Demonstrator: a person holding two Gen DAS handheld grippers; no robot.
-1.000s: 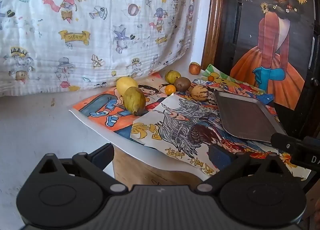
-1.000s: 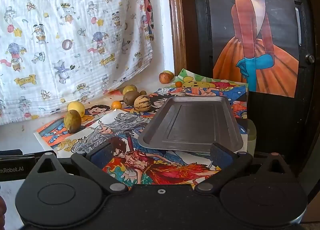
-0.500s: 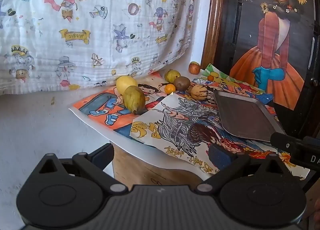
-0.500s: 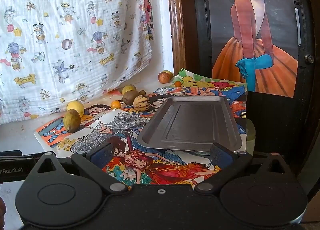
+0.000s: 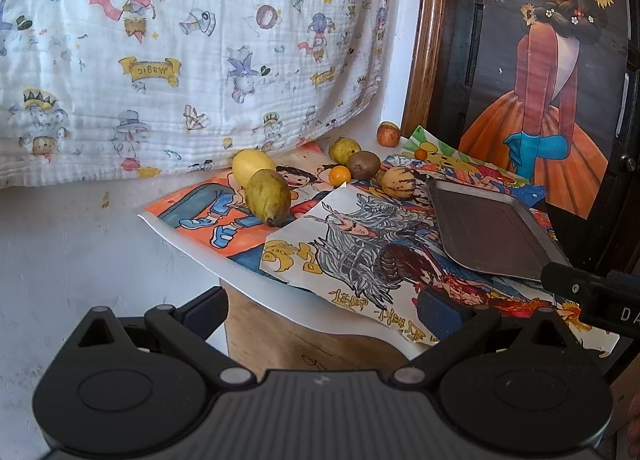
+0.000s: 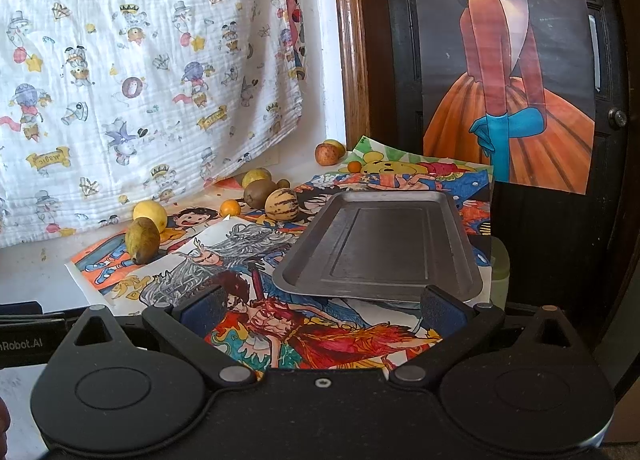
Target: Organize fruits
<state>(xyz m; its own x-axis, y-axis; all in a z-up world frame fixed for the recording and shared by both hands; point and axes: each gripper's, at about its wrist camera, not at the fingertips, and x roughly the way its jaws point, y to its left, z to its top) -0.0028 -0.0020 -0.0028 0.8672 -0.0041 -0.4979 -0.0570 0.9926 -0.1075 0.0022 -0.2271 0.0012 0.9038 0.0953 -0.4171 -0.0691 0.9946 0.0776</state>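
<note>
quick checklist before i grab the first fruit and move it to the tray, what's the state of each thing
1. Left tongs open and holding nothing: ok.
2. Right tongs open and holding nothing: ok.
3. Metal tray has no fruit in it, room to place: ok.
4. Tray seated flat: cannot tell; it lies on overlapping drawings and its near edge looks raised.
5. Nearest fruit, the green pear, free of neighbours: not ok; the yellow fruit sits right behind it, maybe touching.
6. Fruits within reach: not ok; both tongs are still short of them, at the near table edge.
</note>
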